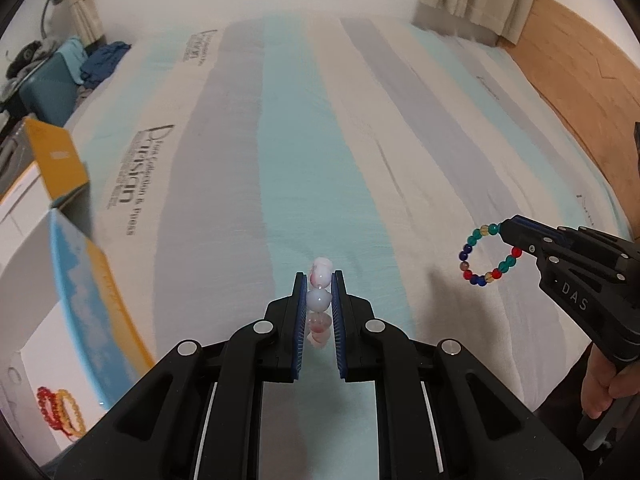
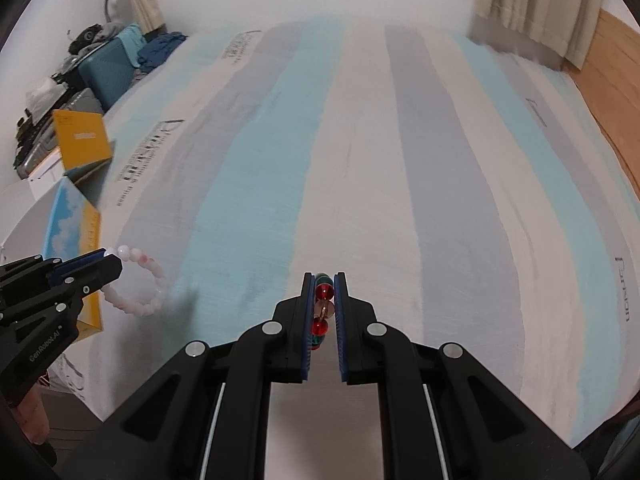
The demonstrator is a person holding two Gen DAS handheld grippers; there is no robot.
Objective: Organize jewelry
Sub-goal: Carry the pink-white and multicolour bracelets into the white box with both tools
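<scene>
My left gripper (image 1: 319, 278) is shut on a pink and white bead bracelet (image 1: 319, 300) and holds it in the air above the striped bed. The same bracelet (image 2: 138, 280) hangs as a ring from the left gripper (image 2: 108, 258) in the right wrist view. My right gripper (image 2: 324, 278) is shut on a bracelet of red, green, blue and amber beads (image 2: 323, 304). In the left wrist view that bracelet (image 1: 486, 254) hangs from the right gripper (image 1: 502, 228) at the right.
An open white box (image 1: 24, 280) with blue and yellow flaps stands at the left, with red and yellow bead bracelets (image 1: 60, 410) inside. A teal suitcase (image 2: 108, 70) and clutter stand at the far left. Wooden floor (image 1: 580, 60) lies to the right of the bed (image 1: 304, 160).
</scene>
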